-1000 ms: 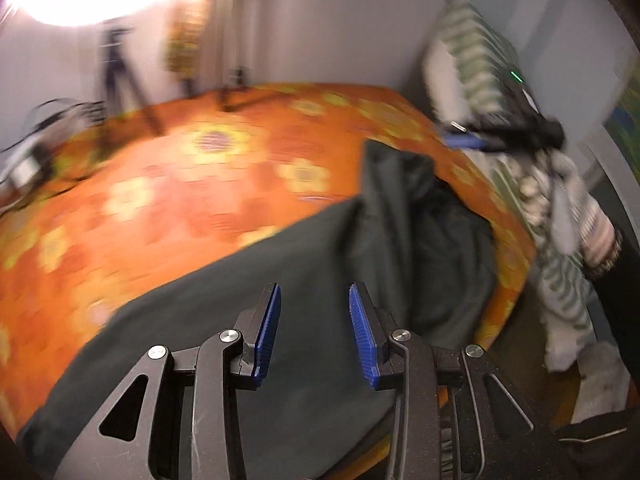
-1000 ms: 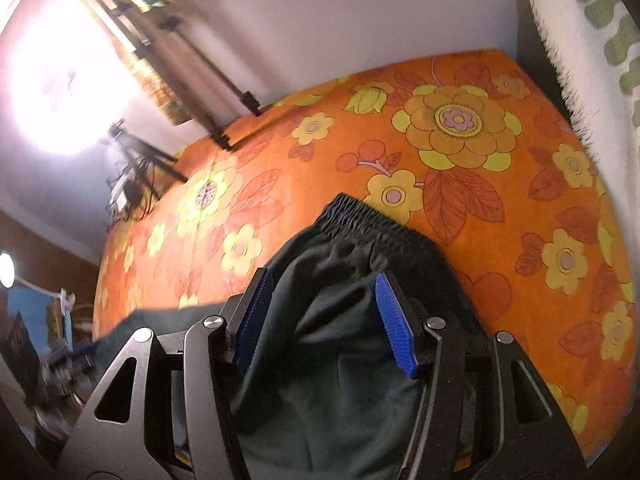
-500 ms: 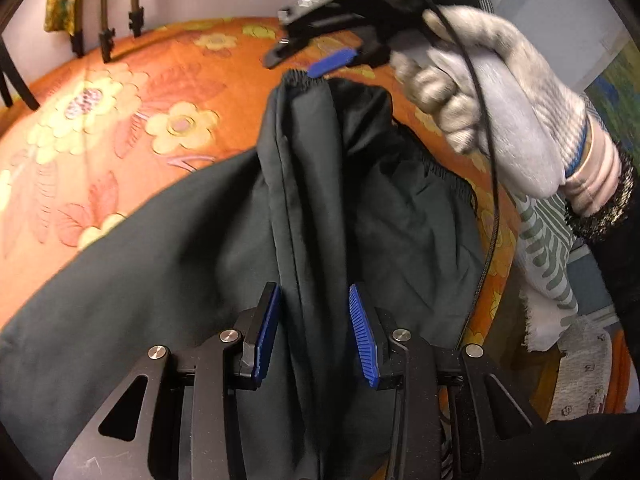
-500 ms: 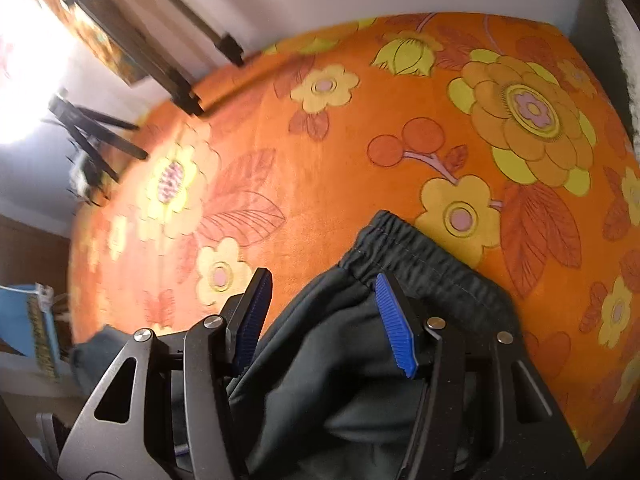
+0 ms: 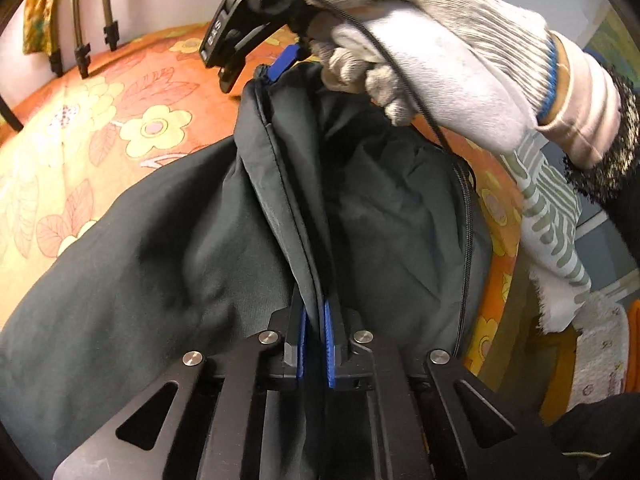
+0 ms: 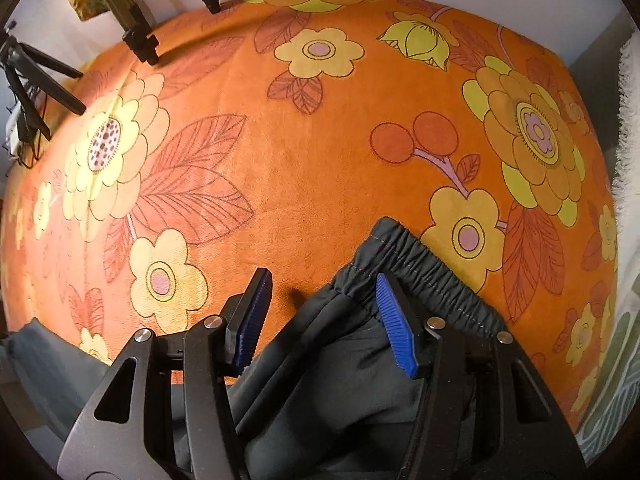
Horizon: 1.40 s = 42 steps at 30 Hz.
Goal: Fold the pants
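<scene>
While left fingers (image 5: 298, 336) just clamped pants (image 5: 168, 240) fold, right fingers (image 6: 394, 316) apart astride waistband.

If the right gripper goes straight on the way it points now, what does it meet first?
Most likely the dark pants: their elastic waistband lies between the open fingers of the right gripper. Beyond is the orange flowered bedcover. Depth is unclear.

I see the pants (image 5: 168, 248) lying on the bed cover (image 6: 304, 184). Their waistband (image 6: 424, 268) lies near the cover's right side. Stand legs (image 6: 140, 40) rest on its far edge, behind the pants.
</scene>
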Available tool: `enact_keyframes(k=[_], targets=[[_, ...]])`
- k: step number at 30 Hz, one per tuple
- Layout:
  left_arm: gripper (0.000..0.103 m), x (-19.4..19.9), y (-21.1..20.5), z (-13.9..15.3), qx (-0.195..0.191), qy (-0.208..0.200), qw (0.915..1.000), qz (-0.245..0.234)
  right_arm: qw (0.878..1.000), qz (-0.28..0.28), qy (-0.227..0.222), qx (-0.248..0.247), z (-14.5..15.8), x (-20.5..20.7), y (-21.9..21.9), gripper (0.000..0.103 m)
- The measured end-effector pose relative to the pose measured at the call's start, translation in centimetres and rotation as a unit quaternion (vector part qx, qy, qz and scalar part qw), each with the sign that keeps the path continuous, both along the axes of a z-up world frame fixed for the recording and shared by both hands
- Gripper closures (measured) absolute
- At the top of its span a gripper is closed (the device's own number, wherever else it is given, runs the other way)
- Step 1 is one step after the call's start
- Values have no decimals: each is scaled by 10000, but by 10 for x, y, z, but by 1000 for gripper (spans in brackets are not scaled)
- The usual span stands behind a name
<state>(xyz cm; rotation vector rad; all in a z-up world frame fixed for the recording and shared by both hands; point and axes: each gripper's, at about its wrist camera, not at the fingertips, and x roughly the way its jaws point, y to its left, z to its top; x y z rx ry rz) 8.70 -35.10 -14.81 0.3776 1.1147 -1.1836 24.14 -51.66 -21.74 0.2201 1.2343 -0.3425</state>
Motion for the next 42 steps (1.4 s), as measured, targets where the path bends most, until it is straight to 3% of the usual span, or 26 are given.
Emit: enact_keyframes(k=[1,3,6,14,18,23,30,38,42], targets=[[98,-1,0,1,8,-33,10000,-13,10000,-16,3,-60,0,-1,0,50],[98,-4,0,3,12,-123,9999,-27,9996,-108,-2,-243,1,-6,-2,76],[99,-7,2,5,-10,-193,9998,-66,9991,-242,-280,195,7,-20,-15,89],[100,-20,14,24,-118,-559,9982,-174,9868,-513,-1454,490,63,-92,-39,93],[100,-30,18,33,-112,-670,9974,-244,9743,-677,-2066,586,93,-151,-44,93],[100,-46,21,40,-106,-746,9963,-412,9588,-915,-2615,623,104,-233,-47,93],[100,-76,24,36,90,-889,9926,-821,9457,-1444,-2747,966,56,-309,-58,93],[100,-91,30,30,297,-849,9913,-958,9297,-1955,-2608,1715,-12,-337,-70,93],[100,-91,29,25,397,-678,9925,-940,9400,-1838,-2399,1581,-27,-337,-70,93]])
